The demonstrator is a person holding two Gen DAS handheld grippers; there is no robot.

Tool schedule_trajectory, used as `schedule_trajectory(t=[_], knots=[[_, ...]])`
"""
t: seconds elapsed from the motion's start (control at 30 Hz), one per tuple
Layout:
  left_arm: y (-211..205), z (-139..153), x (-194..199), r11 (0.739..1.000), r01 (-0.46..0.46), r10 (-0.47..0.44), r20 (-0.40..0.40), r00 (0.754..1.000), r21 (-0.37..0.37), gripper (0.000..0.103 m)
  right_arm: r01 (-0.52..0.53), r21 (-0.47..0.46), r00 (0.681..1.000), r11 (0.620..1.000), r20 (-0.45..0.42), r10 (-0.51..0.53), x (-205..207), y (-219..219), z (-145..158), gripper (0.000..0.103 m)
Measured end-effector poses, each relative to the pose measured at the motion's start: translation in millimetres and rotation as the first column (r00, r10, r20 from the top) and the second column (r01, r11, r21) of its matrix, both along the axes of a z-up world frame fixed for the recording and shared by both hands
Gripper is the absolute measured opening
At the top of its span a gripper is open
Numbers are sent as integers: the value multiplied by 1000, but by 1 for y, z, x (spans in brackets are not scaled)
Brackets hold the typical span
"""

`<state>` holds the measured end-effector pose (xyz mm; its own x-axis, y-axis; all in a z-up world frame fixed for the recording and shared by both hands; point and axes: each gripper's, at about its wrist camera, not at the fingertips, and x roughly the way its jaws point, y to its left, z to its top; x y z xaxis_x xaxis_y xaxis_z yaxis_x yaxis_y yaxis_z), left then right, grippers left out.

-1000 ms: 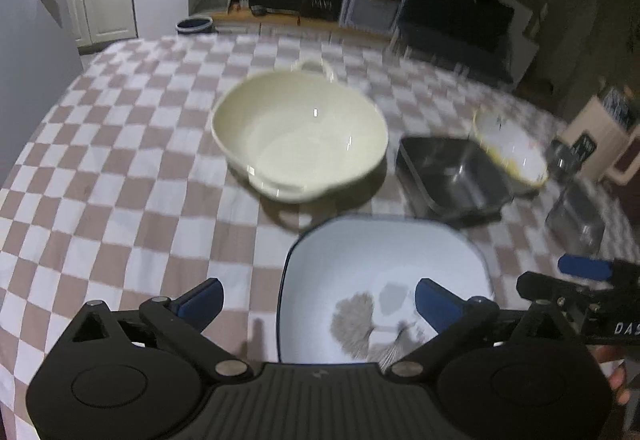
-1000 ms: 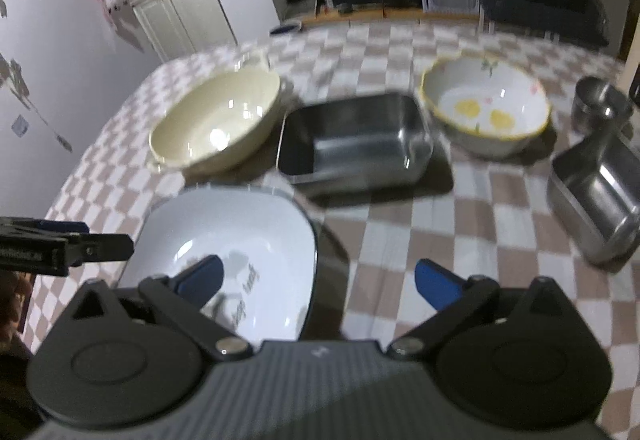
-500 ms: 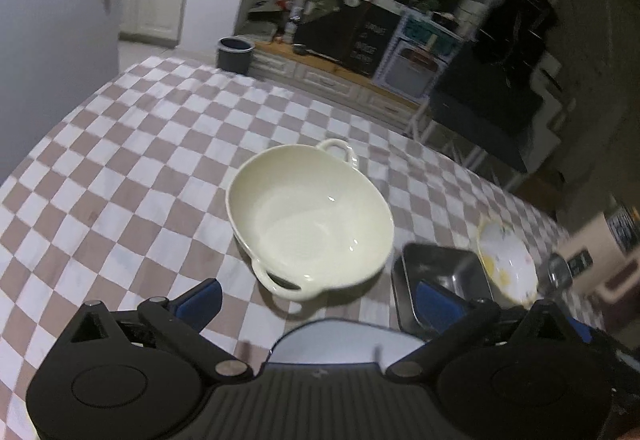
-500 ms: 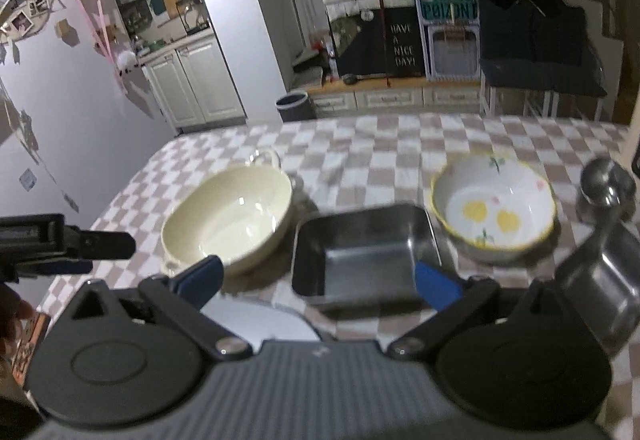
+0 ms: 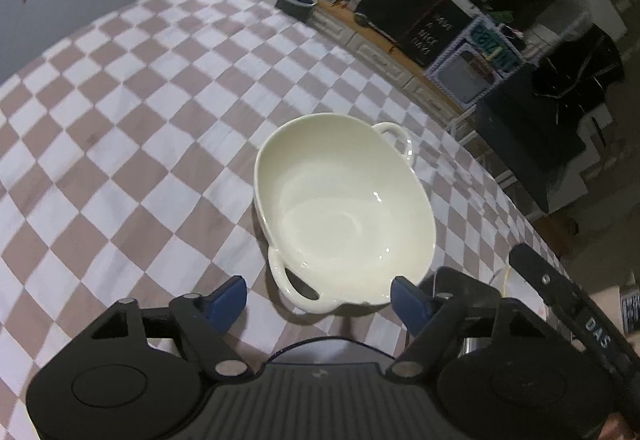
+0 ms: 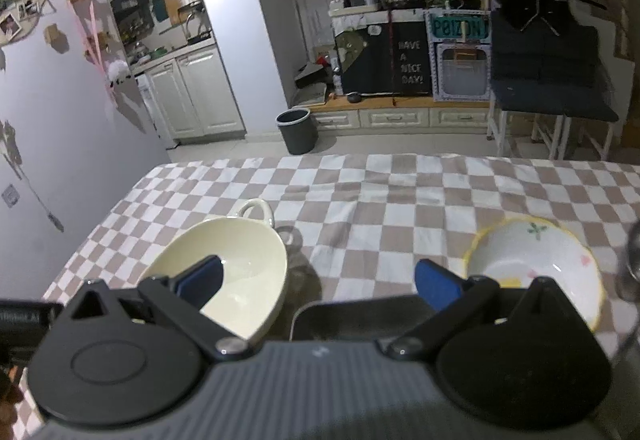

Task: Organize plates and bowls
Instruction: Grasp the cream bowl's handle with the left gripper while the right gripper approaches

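The left gripper (image 5: 318,298) is held above the near edge of the table (image 5: 120,144), its blue pads spread apart with nothing between them. It is aimed at the cream bowl (image 5: 344,212), whose near loop handle lies just ahead of the gap, so a grasp on that handle or rim is judged to be in preparation. The cream bowl is set near the middle of the checked table, toward its left side, upright and empty; a second handle is seen on its far rim.

To its right, a dark tray (image 6: 340,320) is partly seen at the near edge, mostly hidden behind the right gripper's body; whether anything lies in it cannot be told. The right gripper (image 6: 318,282) is held high and back from the table, its pads likewise wide apart and empty, apparently kept clear while the left one is lined up.

Further right, a white bowl (image 6: 532,268) with a yellow rim and small flower marks is set near the right edge, upright and apparently empty apart from its printed yellow patches. At the far right edge of that view something metallic is glimpsed, too blurred to be named.
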<state>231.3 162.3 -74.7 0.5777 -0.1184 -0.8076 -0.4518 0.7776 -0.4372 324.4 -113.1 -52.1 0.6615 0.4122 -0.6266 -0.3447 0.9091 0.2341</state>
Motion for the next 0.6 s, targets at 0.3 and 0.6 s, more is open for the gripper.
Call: schedule_trajectory(t=[0.3, 0.6], knots=[[5, -23, 17, 998, -25, 22, -64, 998, -56, 57, -89, -64, 995, 994, -52, 86, 44, 35, -21, 85], [3, -40, 30, 995, -24, 13, -116, 993, -98, 43, -141, -39, 985, 989, -103, 137, 74, 58, -47, 72]])
